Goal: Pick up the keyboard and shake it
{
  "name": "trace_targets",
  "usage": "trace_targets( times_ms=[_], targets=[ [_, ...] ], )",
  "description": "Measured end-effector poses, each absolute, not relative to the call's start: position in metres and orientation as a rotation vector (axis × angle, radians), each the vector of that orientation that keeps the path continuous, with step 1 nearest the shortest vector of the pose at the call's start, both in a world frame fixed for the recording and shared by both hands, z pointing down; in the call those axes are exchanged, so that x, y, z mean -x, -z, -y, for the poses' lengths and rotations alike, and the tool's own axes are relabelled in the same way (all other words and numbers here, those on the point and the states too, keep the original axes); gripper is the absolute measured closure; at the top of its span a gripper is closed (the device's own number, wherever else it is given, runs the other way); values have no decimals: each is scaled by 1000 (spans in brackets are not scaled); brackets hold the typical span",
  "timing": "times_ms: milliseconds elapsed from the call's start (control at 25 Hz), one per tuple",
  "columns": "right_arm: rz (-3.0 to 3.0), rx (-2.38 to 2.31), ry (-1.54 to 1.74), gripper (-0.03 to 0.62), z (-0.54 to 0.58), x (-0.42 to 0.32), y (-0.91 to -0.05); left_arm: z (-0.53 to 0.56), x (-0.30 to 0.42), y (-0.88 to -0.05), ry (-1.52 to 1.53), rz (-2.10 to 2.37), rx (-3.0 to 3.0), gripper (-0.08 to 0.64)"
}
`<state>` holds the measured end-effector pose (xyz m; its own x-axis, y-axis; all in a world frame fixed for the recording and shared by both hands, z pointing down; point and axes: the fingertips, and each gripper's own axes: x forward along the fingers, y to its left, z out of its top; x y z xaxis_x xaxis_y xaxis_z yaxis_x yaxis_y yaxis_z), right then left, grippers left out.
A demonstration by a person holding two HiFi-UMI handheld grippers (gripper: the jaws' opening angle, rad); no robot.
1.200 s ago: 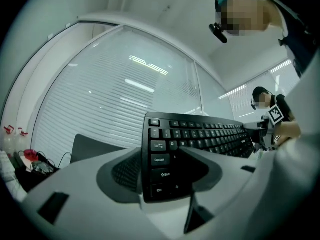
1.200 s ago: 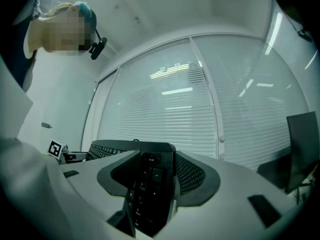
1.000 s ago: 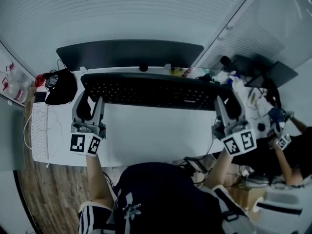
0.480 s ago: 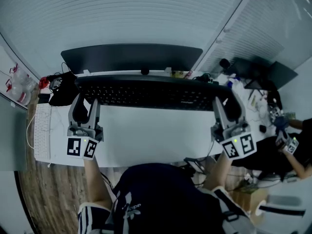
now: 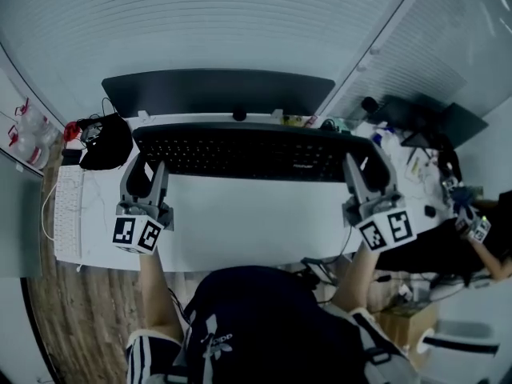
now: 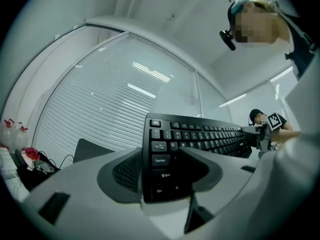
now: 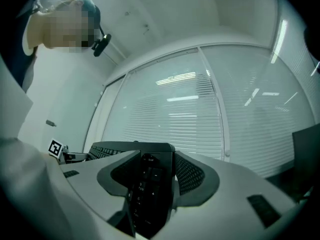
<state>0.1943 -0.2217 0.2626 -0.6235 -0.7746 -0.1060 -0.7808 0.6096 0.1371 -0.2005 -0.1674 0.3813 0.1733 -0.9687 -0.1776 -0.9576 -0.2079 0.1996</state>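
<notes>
The keyboard (image 5: 240,150) hangs clear above the far edge of the desk (image 5: 248,230), with the left gripper (image 5: 146,176) and the right gripper (image 5: 366,178) each clamped on one end. The pick-up looks done, and the shaking is likely what remains.

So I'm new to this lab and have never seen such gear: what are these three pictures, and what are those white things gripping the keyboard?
A person holds a two-jaw tool in each hand: the left hand-held gripper and the right hand-held gripper. One picture looks down from a camera on the person's head; the other two come from cameras riding on the grippers, looking along their jaws. Each gripper is shut on one end of the black keyboard, above a white desk. A monitor stands behind.
</notes>
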Motion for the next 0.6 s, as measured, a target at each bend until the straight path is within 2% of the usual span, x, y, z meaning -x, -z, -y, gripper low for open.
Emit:
trace_targets(
  times_ms=[600],
  targets=[
    [-2767,1379,-227,391,226,-189,-269,180,205,-390,394,1901,-2382,341]
  ],
)
